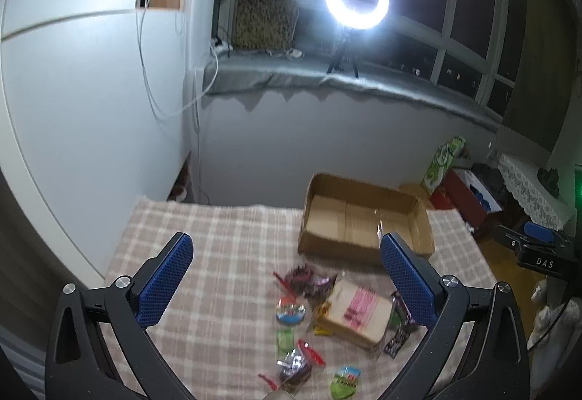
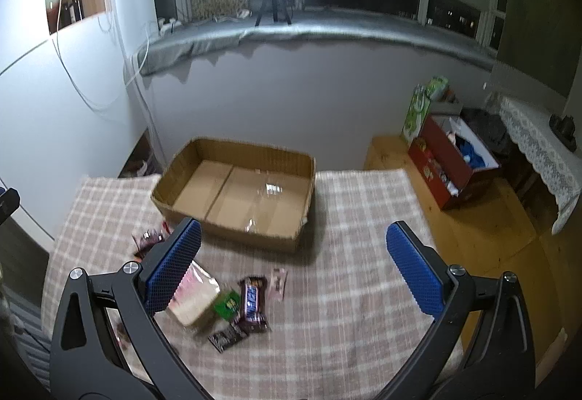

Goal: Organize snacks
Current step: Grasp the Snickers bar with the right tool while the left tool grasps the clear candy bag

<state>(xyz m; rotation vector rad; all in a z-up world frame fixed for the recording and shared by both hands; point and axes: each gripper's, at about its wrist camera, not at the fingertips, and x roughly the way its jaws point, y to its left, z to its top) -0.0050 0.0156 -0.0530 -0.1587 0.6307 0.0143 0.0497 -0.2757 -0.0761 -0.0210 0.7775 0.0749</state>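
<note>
Checked beige tablecloth (image 2: 363,254) bears loose wrapped snacks (image 2: 232,302), near an empty brown cardboard box (image 2: 236,196).
Left gripper (image 1: 287,276) and right gripper (image 2: 293,262) hover, jaws apart, gripping nothing; crowded, overlapping slippery wrappers risk a double pickup or slip.

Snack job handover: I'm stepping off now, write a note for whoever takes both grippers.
Left gripper: open, holding nothing, raised above the snack pile.
Right gripper: open, holding nothing, hovering between the pile and the box.
Cardboard box: at the far side of the checked tablecloth, open top, nothing visible inside.
Snacks: all loose on the cloth in front of the box, including the pink-and-white packet, Snickers bar, green packet, small pink packet, round jelly cup and several small wrapped sweets.
Done: nothing boxed yet.
Left: probably every snack still goes into the box.
</note>
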